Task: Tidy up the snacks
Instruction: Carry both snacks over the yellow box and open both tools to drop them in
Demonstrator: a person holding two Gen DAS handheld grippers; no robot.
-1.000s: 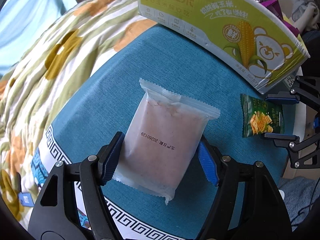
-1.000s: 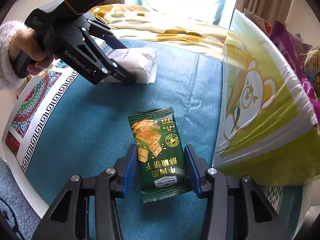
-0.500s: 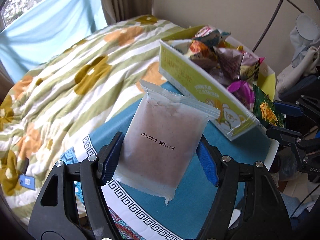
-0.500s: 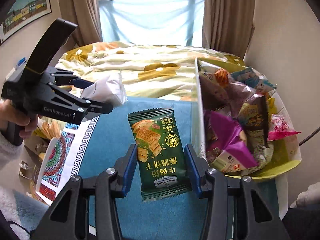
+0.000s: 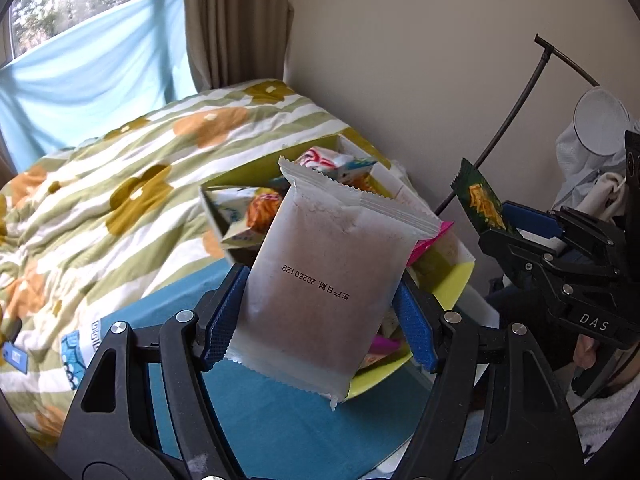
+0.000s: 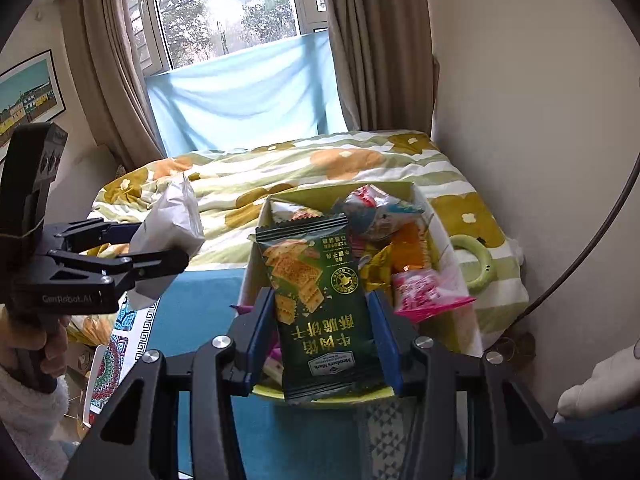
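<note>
My left gripper (image 5: 320,320) is shut on a frosted white snack packet (image 5: 328,280) and holds it in the air before the yellow-green snack box (image 5: 448,284). My right gripper (image 6: 324,340) is shut on a green cracker packet (image 6: 320,304) and holds it over the near rim of the same box (image 6: 256,252), which is full of several wrapped snacks. In the right wrist view the left gripper (image 6: 156,256) with its white packet (image 6: 172,220) hangs at the left. In the left wrist view the right gripper (image 5: 516,228) with the green packet (image 5: 480,200) is at the right.
The box stands on a teal cloth (image 5: 280,420) with a patterned border (image 6: 120,344). Behind it lies a bed with a floral striped quilt (image 5: 100,200). A wall (image 6: 540,80) rises to the right, a curtained window (image 6: 240,20) at the back. A green ring (image 6: 476,256) lies on the quilt.
Both grippers have risen from the cloth with their packets and tilted up toward the box. The box's open top with the snacks inside has come into view.
</note>
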